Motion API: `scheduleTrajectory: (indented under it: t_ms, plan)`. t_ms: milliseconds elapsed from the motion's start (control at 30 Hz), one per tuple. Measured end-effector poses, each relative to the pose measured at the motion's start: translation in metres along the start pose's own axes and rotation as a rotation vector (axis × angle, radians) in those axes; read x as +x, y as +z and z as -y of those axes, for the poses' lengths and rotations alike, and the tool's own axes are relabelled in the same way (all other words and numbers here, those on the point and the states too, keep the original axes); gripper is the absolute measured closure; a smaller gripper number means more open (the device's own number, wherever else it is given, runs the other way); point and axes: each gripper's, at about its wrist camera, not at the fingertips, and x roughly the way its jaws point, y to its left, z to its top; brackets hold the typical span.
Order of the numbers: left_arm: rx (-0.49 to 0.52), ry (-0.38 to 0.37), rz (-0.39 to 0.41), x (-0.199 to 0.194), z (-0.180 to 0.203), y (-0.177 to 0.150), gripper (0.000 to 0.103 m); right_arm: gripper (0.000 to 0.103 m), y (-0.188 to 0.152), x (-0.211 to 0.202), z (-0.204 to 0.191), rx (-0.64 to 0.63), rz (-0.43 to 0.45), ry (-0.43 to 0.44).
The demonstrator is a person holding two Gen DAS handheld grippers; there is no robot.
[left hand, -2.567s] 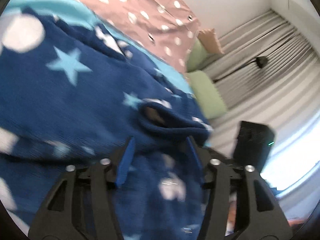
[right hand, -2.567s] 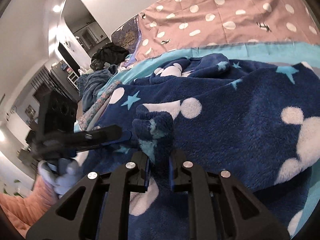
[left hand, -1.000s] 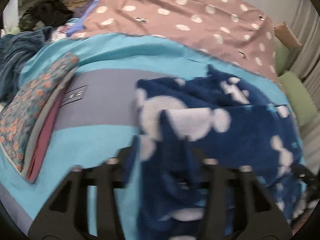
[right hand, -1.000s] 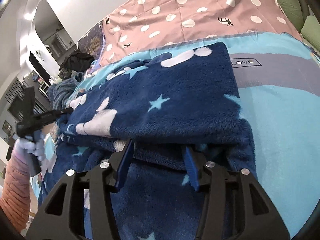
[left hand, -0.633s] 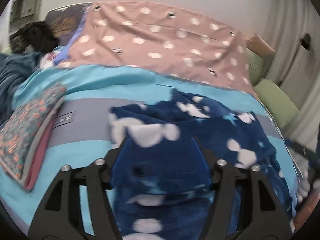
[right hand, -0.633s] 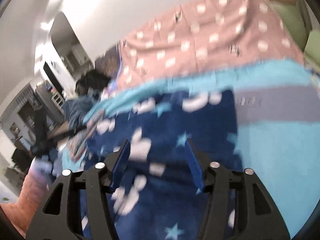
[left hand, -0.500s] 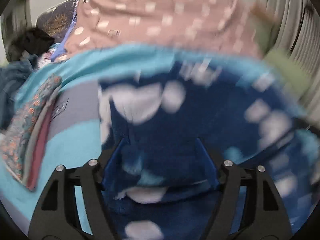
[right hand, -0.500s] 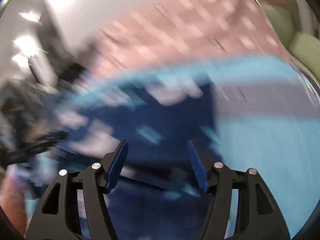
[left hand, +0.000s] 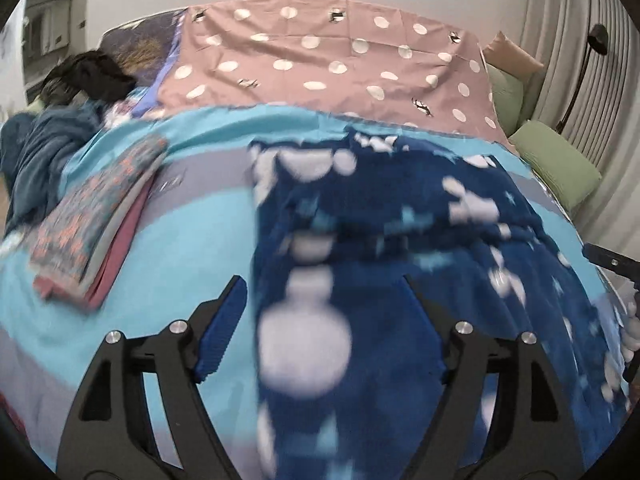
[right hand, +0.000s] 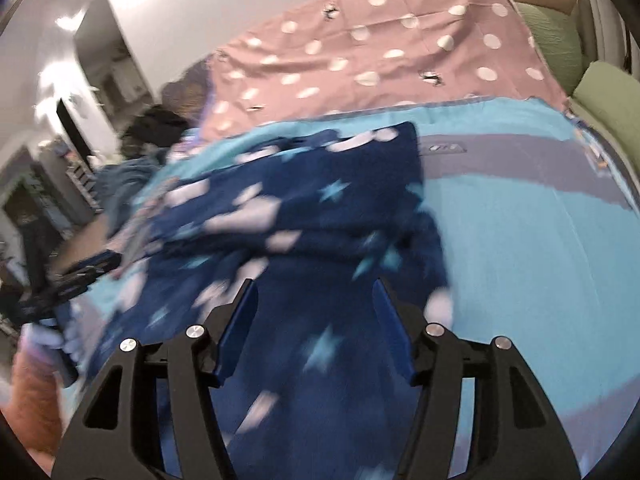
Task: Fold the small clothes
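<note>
A navy fleece garment [left hand: 360, 208] with white spots and pale stars lies folded over itself on the turquoise and grey bed sheet [left hand: 192, 240]. My left gripper [left hand: 320, 280] hovers open above the garment's near left part, with no fabric pinched between its blue pads. In the right wrist view the same garment [right hand: 320, 184] spreads below my right gripper [right hand: 314, 281], which is also open and holds nothing. The left gripper [right hand: 80, 276] shows at that view's left edge, held by a gloved hand. The right gripper's tip [left hand: 612, 260] pokes in at the far right of the left wrist view.
A folded stack with a floral cloth on top [left hand: 92, 216] lies left of the garment. A pink dotted sheet [left hand: 320, 68] covers the bed's far end. Green cushions [left hand: 556, 164] line the right side; a dark blanket [left hand: 40, 152] and black clothes [left hand: 88, 76] sit far left.
Both grippers had fabric between their fingers a second ago; both have opened wider, let it go and drawn back and up. The garment now lies folded on the bed.
</note>
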Motion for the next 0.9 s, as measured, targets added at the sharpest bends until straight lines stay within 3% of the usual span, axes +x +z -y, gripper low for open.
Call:
scheduleTrajectory:
  t_ms: [233,433,467,500,533,567,600,700,833,900]
  plan:
    - [-0.069,0.011,-0.003,-0.063,-0.014,-0.064,0.022,0.042,-0.066,-0.015,-0.055,0.075,-0.174,0.343]
    - [-0.059,0.007,0.009,-0.095,-0.013,-0.093,0.019,0.04,-0.11,0.002,-0.1,0.098,-0.358,0.485]
    - [-0.064,0.004,0.009,-0.099,-0.014,-0.098,0.019,0.042,-0.116,0.007,-0.106,0.099,-0.389,0.481]
    - [-0.07,0.004,0.008,-0.1,-0.014,-0.101,0.019,0.05,-0.119,0.008,-0.112,0.09,-0.398,0.451]
    - [-0.077,0.004,0.006,-0.103,-0.015,-0.105,0.019,0.085,-0.118,0.005,-0.119,0.083,-0.391,0.438]
    - [-0.085,0.001,0.004,-0.106,-0.016,-0.109,0.019,0.096,-0.115,-0.001,-0.122,0.101,-0.375,0.464]
    - [-0.088,-0.004,0.003,-0.109,-0.017,-0.112,0.019,0.096,-0.11,-0.015,-0.123,0.109,-0.321,0.475]
    - [-0.079,-0.008,-0.007,-0.117,-0.019,-0.125,0.019,0.097,-0.105,-0.045,-0.116,0.081,-0.248,0.373]
    - [-0.081,-0.01,-0.07,-0.112,-0.024,-0.15,0.019,0.093,-0.132,-0.043,-0.098,0.119,-0.331,0.268]
    - [-0.112,-0.035,-0.114,-0.108,-0.027,-0.164,0.019,0.092,-0.142,-0.046,-0.086,0.163,-0.327,0.232]
